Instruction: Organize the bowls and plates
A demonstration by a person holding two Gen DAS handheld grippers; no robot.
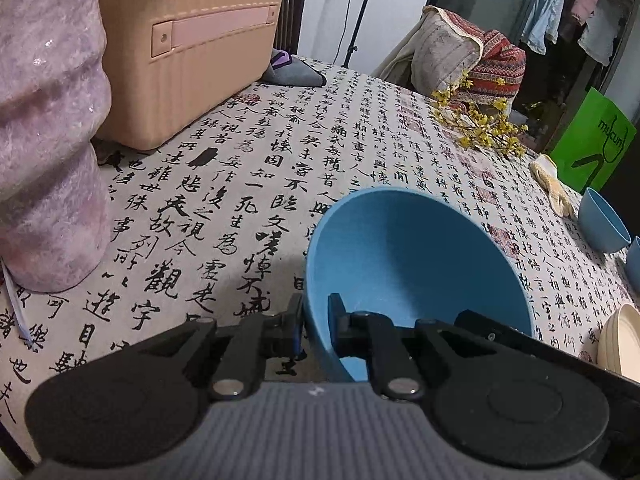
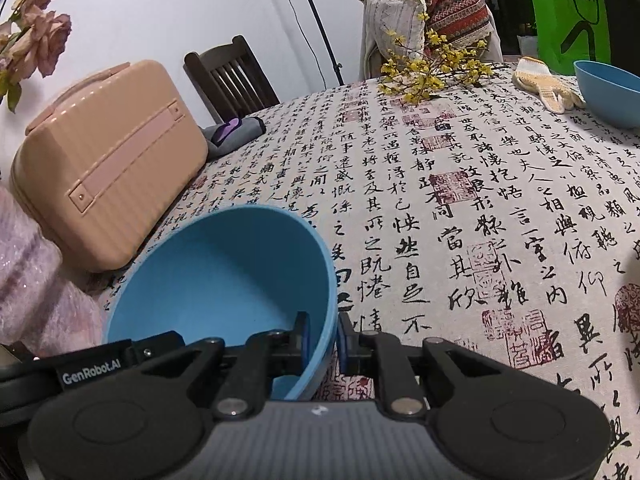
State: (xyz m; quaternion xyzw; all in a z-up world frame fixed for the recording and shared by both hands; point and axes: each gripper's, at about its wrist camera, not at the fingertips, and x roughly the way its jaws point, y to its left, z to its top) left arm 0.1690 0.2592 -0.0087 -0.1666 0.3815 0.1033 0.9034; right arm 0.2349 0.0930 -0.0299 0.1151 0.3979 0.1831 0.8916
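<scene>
A large blue bowl is tilted over the calligraphy tablecloth, and both grippers hold it. My left gripper is shut on its left rim, one finger outside and one inside. In the right wrist view the same blue bowl sits at the left, and my right gripper is shut on its right rim. The left gripper's body shows beyond the bowl there. A second blue bowl stands far right. Cream plates are stacked at the right edge.
A peach suitcase and a pink vase stand close on the left. Yellow flower sprigs, a knitted glove and a green bag lie at the far side. A wooden chair stands behind the table.
</scene>
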